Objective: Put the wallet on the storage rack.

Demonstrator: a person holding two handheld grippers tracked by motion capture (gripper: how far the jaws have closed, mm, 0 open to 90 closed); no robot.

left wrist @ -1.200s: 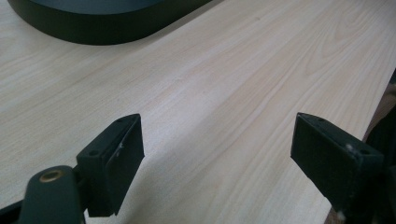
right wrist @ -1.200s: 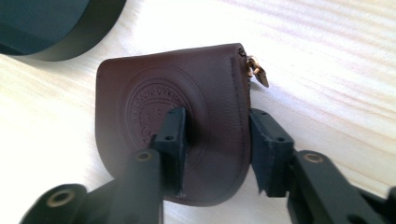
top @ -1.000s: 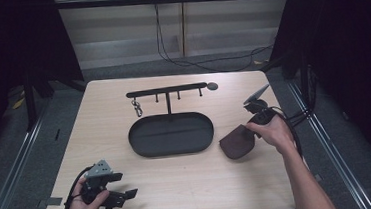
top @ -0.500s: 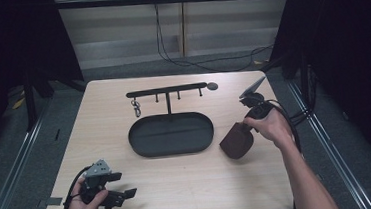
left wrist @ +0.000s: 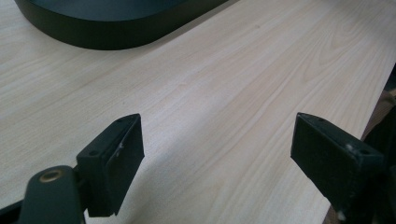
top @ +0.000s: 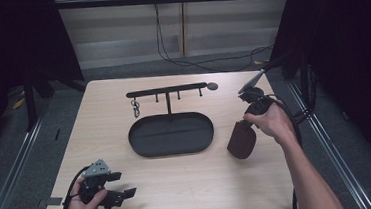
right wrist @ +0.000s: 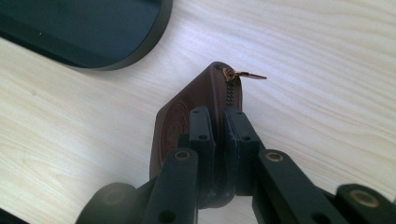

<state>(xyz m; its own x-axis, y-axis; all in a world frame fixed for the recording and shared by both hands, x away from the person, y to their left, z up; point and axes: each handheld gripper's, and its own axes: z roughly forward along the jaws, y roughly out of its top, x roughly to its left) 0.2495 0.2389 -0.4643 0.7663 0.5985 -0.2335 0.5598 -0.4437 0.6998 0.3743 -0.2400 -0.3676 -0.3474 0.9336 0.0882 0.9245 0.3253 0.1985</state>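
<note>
Lifted pouch (top: 241, 140) hangs clamped in right gripper (right wrist: 218, 126) fingers.

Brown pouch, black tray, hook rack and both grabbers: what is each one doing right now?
Brown pouch: zipped shut, pinched on edge, tilted beside the tray.
Right gripper: jaws just closed, shut on the pouch.
Left gripper: jaws wide open, nothing between them, low over the table.
Oval tray: flat, empty.
Hook rack: upright behind the tray, key ring hanging from its left end.
</note>
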